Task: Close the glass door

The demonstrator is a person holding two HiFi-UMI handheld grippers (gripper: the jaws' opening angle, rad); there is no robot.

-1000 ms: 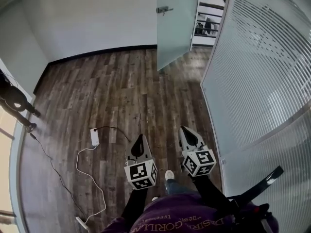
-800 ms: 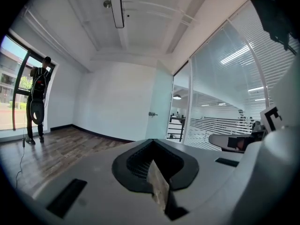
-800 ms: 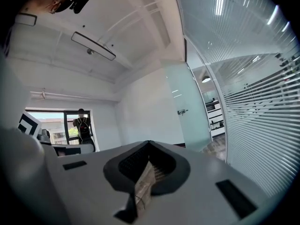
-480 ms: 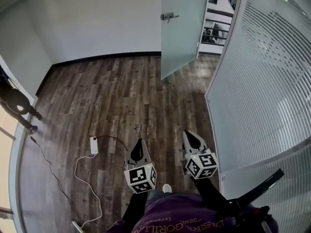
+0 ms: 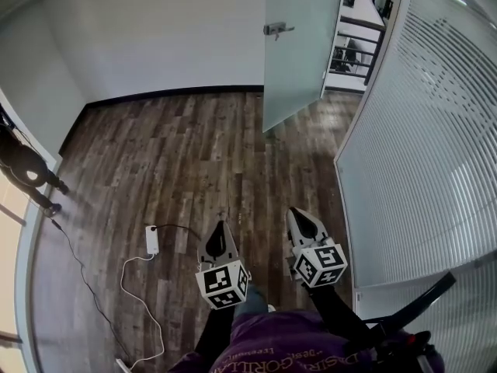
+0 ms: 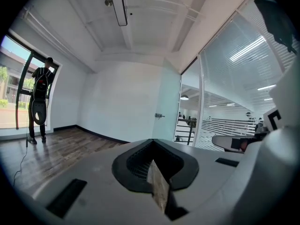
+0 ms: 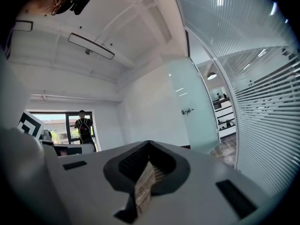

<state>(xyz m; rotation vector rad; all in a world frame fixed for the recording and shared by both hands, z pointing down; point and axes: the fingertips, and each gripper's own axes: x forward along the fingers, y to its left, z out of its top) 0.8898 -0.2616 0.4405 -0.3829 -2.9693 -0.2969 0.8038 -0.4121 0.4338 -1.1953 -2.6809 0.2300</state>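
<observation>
- The glass door (image 5: 299,49) stands open at the far end of the room, swung inward, its handle (image 5: 277,29) near the free edge. It is well apart from both tools.
- The left hand-held gripper (image 5: 220,228) is closed on nothing. There is nothing to grasp yet.
- The right hand-held gripper (image 5: 298,214) is likewise pinched together and empty.
- Both are held low, side by side and aimed at the door, which suits a walk up to it.
- The striped glass wall (image 5: 419,130) runs along the right, so the likely push sends the free edge toward it.
- A cable (image 5: 136,286) lies on the floor (image 5: 178,154) to the left, clear of the path.
</observation>
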